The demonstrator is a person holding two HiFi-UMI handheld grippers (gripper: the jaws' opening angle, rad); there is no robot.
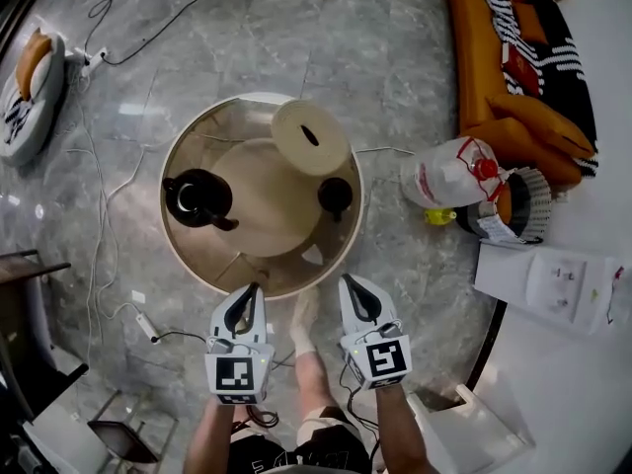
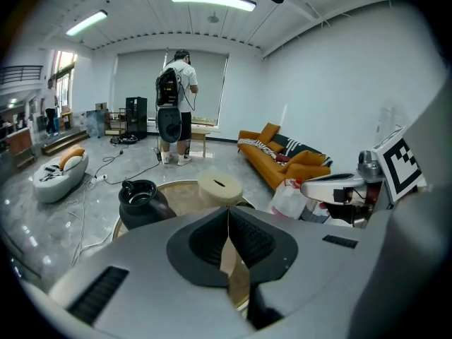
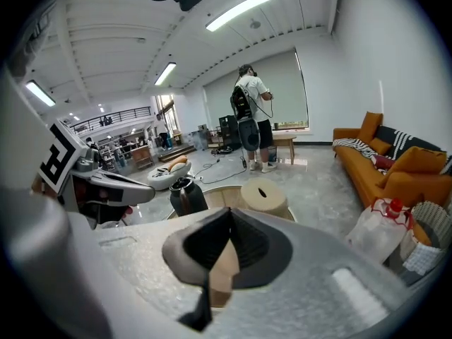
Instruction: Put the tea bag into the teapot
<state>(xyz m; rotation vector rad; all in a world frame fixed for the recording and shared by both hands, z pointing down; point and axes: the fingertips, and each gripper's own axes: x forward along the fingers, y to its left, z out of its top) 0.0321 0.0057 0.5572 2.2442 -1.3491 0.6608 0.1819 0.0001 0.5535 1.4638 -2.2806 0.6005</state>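
Observation:
A black teapot [image 1: 197, 198] with its lid off stands on the left of a round wooden table [image 1: 188, 250]; it also shows in the left gripper view [image 2: 138, 200] and the right gripper view [image 3: 185, 195]. A small black lid [image 1: 335, 196] sits on the table's right. Near the front rim lies a small white piece [image 1: 313, 255]; I cannot tell whether it is the tea bag. My left gripper [image 1: 254, 290] and right gripper [image 1: 348, 282] hover side by side just short of the table's near edge. Both are shut with nothing between the jaws, as their own views show [image 2: 227, 214] [image 3: 227, 214].
A beige round box [image 1: 309, 136] with a slot stands at the table's back. A plastic bag [image 1: 449, 176] and an orange sofa [image 1: 513, 77] are to the right. Cables [image 1: 99, 225] run over the floor on the left. A person [image 2: 176, 104] stands far behind the table.

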